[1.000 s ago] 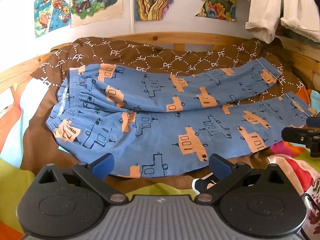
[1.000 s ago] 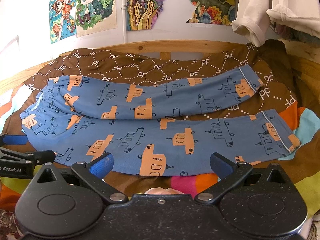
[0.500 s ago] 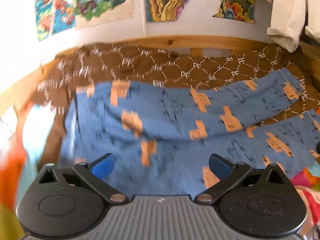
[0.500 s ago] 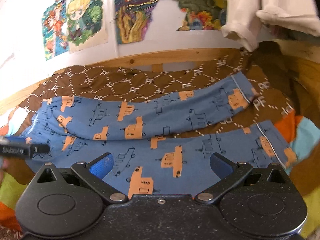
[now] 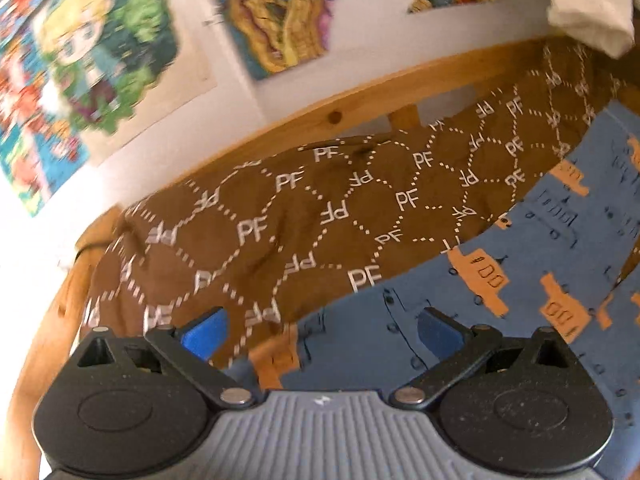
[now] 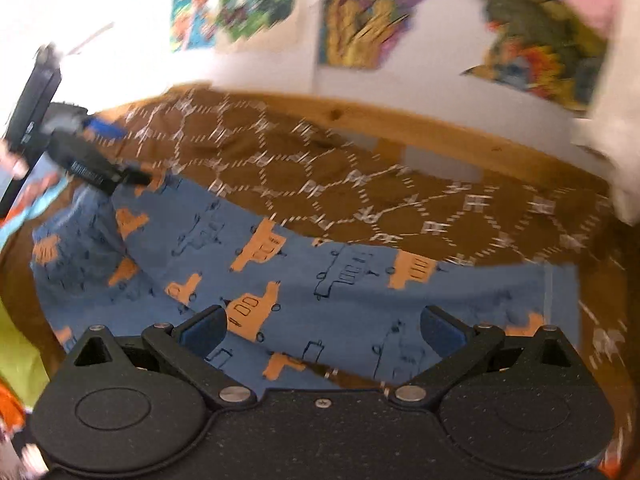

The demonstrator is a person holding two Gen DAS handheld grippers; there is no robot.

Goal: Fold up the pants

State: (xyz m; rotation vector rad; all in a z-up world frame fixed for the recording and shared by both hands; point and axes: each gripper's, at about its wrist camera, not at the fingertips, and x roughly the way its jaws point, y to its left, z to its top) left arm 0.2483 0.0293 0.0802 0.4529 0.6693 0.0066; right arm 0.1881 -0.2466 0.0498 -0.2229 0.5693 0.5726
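Note:
Blue pants [image 5: 532, 280] printed with orange vehicles lie spread on a brown blanket [image 5: 320, 208]. In the left wrist view my left gripper [image 5: 320, 330] stands open low over the far top corner of the pants, nothing between its fingers. In the right wrist view the pants [image 6: 320, 280] stretch from the waistband at left to a leg cuff [image 6: 556, 292] at right. My right gripper [image 6: 322, 330] is open just above the far leg, near the cuff end. The left gripper [image 6: 96, 168] shows there at the far left, by the waistband. Both views are blurred.
A wooden bed rail [image 5: 360, 108] runs behind the blanket, below a white wall with coloured posters [image 5: 280, 24]. Pale clothes [image 5: 592, 20] hang at the upper right. Bright patterned bedding [image 6: 20, 320] lies at the left edge.
Both grippers have moved forward and down toward the far side of the pants, left toward the waistband corner, right toward the far leg's cuff. Both stay open.

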